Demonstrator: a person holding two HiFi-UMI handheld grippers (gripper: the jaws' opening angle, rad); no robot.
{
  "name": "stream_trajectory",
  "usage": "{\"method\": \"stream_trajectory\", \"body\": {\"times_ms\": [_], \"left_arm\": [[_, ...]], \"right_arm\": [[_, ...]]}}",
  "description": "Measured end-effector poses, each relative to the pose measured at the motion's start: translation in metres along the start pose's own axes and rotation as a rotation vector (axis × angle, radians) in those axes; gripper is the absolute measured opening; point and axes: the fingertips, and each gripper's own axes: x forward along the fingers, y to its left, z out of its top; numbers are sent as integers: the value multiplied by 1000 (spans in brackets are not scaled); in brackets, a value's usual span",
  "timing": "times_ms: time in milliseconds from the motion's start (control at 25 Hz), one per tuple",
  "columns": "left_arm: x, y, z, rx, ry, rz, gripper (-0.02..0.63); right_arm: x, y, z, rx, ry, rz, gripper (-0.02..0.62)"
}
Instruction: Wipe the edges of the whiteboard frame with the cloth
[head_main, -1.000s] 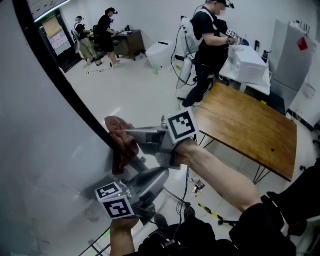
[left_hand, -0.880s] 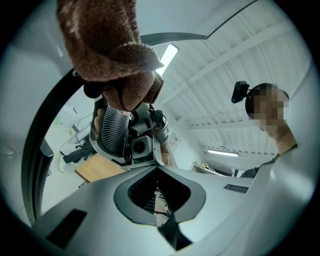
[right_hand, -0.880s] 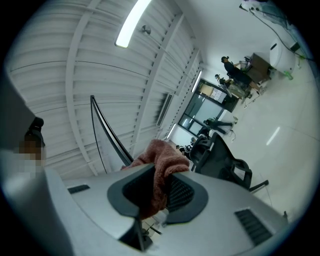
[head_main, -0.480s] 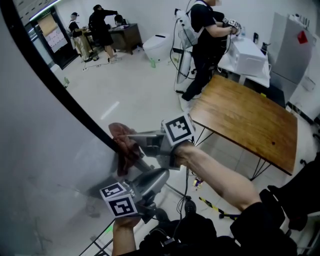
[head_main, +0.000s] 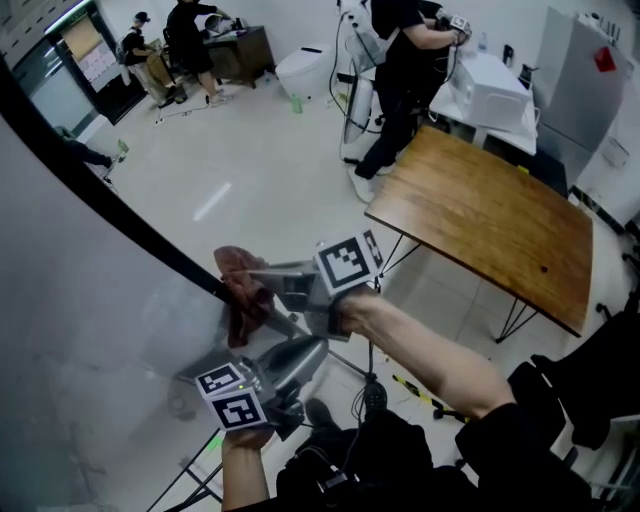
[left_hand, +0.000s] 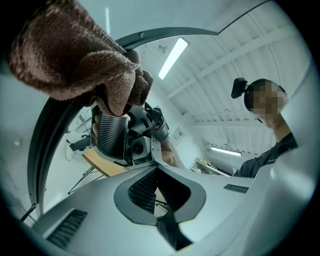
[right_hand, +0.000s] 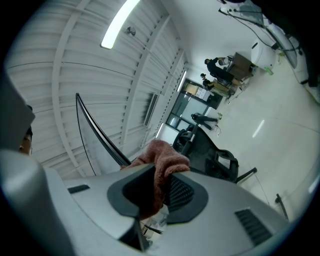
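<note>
The whiteboard (head_main: 70, 330) fills the left of the head view, and its black frame (head_main: 110, 205) runs diagonally down to the cloth. My right gripper (head_main: 258, 278) is shut on the reddish-brown cloth (head_main: 240, 290), which presses against the frame's edge. The right gripper view shows the cloth (right_hand: 162, 157) bunched between the jaws of the right gripper (right_hand: 157, 192), with the frame (right_hand: 97, 132) just beyond. My left gripper (head_main: 318, 350) hovers just below, pointing up and right, jaws together and holding nothing. Its own view looks up at the cloth (left_hand: 75, 55) and the frame (left_hand: 45, 140) past the left gripper (left_hand: 160, 192).
A wooden table (head_main: 480, 225) on thin metal legs stands to the right. Behind it a person (head_main: 400, 60) stands at a white counter (head_main: 490, 85). Other people work at a desk (head_main: 235, 45) at the far back. Cables lie on the floor (head_main: 410, 390) near my feet.
The cloth stays pressed on the frame in the right gripper. The head view has tilted down a little, so the room behind sits higher in the picture. The left gripper has barely moved.
</note>
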Motion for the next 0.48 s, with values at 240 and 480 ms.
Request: {"method": "stream_trajectory", "body": {"times_ms": [240,480], "left_arm": [[-15,5,-10,8,-15,16,-12],[-31,10,-18,-4,-28,50,-12]], "right_arm": [[-1,2,-3,-42,-96,-6,74],[-9,9,2,-151,-245,-47,74]]}}
